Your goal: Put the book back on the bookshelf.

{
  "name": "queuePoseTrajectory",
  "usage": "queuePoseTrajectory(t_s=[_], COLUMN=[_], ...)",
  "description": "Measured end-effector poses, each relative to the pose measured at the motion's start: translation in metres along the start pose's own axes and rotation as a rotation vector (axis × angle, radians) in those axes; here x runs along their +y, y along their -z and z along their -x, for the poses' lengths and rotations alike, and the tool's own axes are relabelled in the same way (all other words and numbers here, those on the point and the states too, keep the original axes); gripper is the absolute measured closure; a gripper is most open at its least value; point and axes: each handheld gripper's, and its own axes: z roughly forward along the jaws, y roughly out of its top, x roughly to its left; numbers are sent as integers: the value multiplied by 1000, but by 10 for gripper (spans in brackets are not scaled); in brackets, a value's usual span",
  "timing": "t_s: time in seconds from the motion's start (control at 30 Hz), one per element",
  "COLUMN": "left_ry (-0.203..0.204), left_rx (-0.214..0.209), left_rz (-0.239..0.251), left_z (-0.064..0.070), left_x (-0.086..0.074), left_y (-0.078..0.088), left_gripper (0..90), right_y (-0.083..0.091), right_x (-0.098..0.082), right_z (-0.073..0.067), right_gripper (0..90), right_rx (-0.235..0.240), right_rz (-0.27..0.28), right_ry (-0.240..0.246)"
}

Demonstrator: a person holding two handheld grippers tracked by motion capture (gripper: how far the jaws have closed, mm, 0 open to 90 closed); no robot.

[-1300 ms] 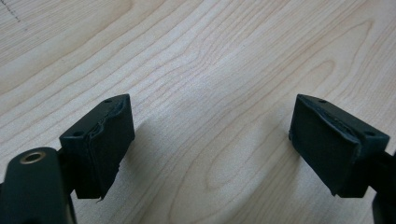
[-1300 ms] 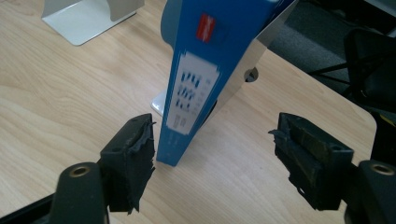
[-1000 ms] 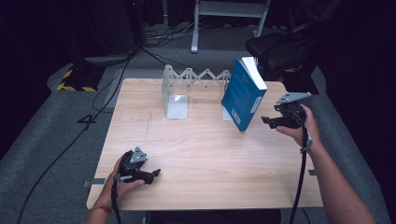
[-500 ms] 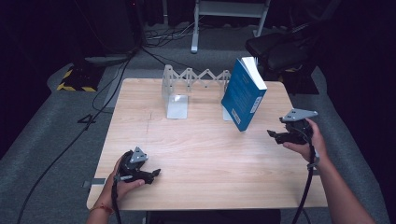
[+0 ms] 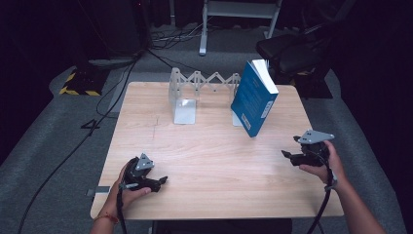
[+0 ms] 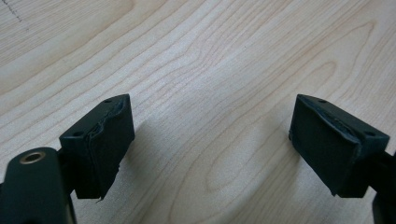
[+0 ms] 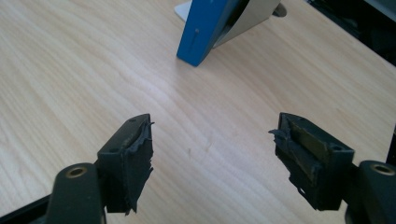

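We hold the right gripper [image 5: 290, 155] jaws apart near the table's [image 5: 209, 146] right edge — blue book [image 5: 253, 100] well apart, left gripper [image 5: 163, 181] likewise gaping, bare wood between

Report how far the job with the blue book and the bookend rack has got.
Done: the blue book leans tilted against the rack's right end plate, apart from both tongs. In hand: nothing; the right tongs and the left tongs are open over bare table. Left: probably nothing, unless the book should stand upright.
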Motion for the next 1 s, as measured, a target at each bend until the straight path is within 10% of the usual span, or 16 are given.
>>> queuePoseTrajectory(t_s=[0.33, 1.0], left_ry=[0, 17], left_rx=[0, 20], left_rz=[0, 1], left_z=[0, 2], left_x=[0, -1], left_y=[0, 1], left_gripper=[147, 150], right_y=[-3, 11], right_x=[-44, -117], right_z=[-11, -9], right_gripper=[267, 251], right_rx=[57, 62], right_rz=[-5, 21], right_ry=[-1, -176])
